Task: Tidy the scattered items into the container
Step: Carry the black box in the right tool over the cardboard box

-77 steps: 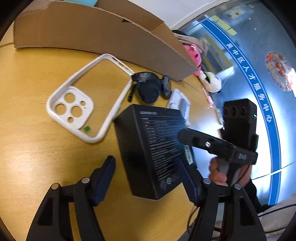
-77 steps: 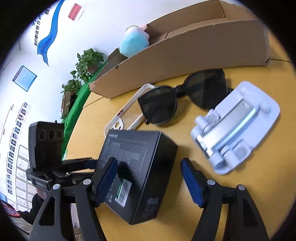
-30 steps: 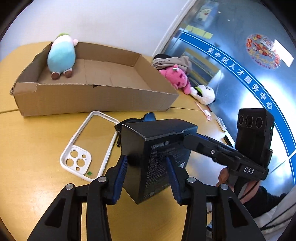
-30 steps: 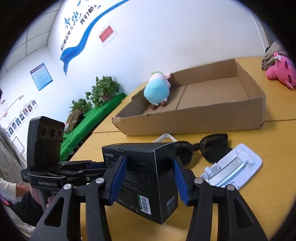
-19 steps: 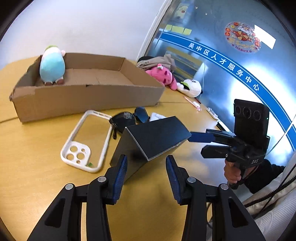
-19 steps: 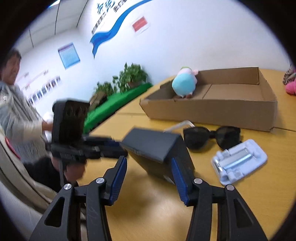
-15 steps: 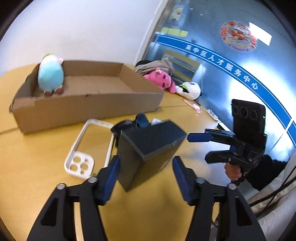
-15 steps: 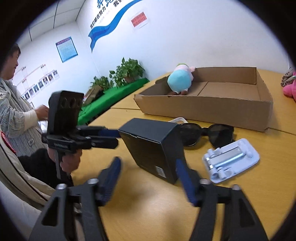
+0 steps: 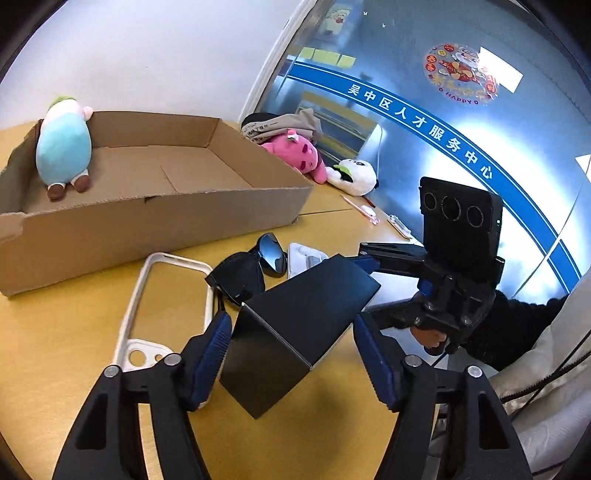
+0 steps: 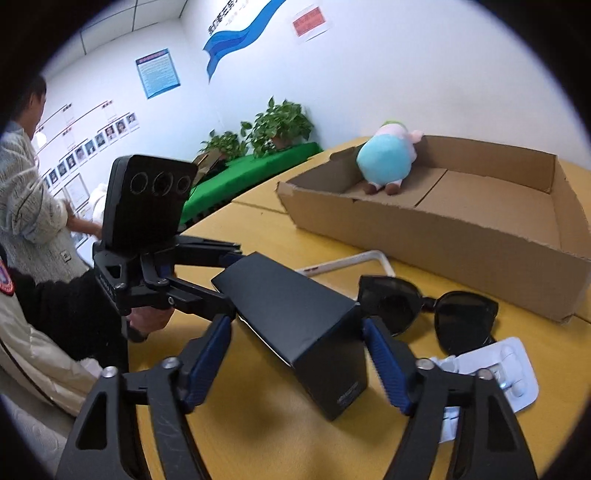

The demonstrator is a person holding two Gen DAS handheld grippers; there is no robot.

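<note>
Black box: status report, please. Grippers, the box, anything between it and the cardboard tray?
Left gripper and right gripper jaws just moved, both straddling black box. Box tilted on table, not clamped. Sunglasses and phone case before cardboard tray.

- A round yellow wooden table point(image 9: 55, 332) fills the foreground of an office.
- A white wall point(image 10: 388, 74) carries a blue wave graphic point(image 10: 240, 33), a red notice point(image 10: 309, 21), a blue poster point(image 10: 158, 72) and rows of small portrait photos point(image 10: 92, 140).
- Potted plants point(image 10: 277, 125) stand on a green-covered surface point(image 10: 255, 166).
- A glass partition point(image 9: 424, 166) bears a blue band of white Chinese characters point(image 9: 417, 122) and a round festive sticker point(image 9: 460, 79).
</note>
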